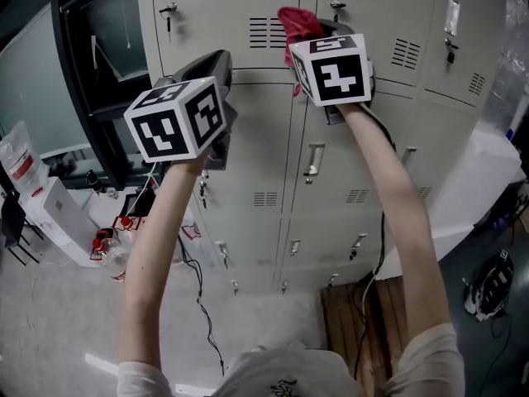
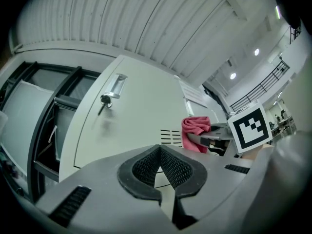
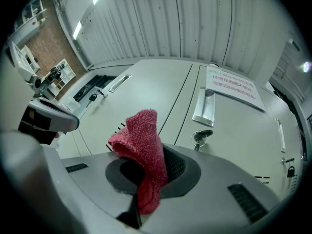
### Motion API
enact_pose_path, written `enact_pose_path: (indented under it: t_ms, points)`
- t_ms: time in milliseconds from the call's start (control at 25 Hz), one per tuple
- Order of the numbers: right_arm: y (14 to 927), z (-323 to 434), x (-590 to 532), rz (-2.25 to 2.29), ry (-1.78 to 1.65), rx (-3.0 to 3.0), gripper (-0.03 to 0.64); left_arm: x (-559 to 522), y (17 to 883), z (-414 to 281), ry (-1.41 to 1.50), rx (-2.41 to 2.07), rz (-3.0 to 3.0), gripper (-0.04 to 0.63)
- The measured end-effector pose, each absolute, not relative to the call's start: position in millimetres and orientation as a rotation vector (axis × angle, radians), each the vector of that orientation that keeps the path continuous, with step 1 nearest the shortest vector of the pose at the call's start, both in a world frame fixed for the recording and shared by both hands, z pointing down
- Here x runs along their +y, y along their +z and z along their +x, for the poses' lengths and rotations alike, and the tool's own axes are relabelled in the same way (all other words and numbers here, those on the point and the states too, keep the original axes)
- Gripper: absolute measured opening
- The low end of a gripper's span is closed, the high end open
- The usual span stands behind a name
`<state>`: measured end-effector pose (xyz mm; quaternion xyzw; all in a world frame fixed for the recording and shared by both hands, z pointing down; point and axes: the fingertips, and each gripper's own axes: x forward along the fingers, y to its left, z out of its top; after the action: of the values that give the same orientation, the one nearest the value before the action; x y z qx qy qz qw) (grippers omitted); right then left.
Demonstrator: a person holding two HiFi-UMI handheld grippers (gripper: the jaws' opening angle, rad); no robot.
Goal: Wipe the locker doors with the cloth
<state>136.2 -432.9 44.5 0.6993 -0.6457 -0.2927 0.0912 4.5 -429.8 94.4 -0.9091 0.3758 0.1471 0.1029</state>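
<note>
**Head view:** You hold both grippers up at the lockers (image 1: 273,139). Your left gripper (image 1: 216,60) is empty. To its right, your right gripper (image 1: 318,30) carries the red cloth (image 1: 299,21) at its tip, beside a door's vent slots.

**Left gripper view:** Your jaws are pressed together with nothing between them. A door faces them, and the cloth is off to their right.

**Right gripper view:** Your jaws pinch the cloth, which stands up past them. Beyond them to the right, a notice (image 3: 230,87) carries red print too small to read. A key (image 3: 202,136) sits in a lock just ahead.
</note>
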Motion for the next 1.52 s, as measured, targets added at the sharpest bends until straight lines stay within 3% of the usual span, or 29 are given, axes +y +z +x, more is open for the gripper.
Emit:
enact_pose_path:
  t_ms: [360,840,1160,1520]
  points:
    - [44.4,145.3,-424.5,2.055,-0.898,-1.969,0.031,-422.7,96.6,27.2,0.434,1.141,-2.658,0.017]
    - [63.2,134.8,-391.1,2.037,-0.988,-2.182,0.031,-404.9,134.6,8.2,0.368,1.246,-2.558,0.016]
    - [182.3,119.6,-321.0,2.05,-1.147,-2.196,0.032,-363.5,216.0,-12.4,0.526,1.272,-2.586,0.017]
    - [335.0,88.6,-297.2,1.971,-0.723,-2.476,0.031,-308.2,330.6,-24.0,0.425,1.453,-2.445,0.016]
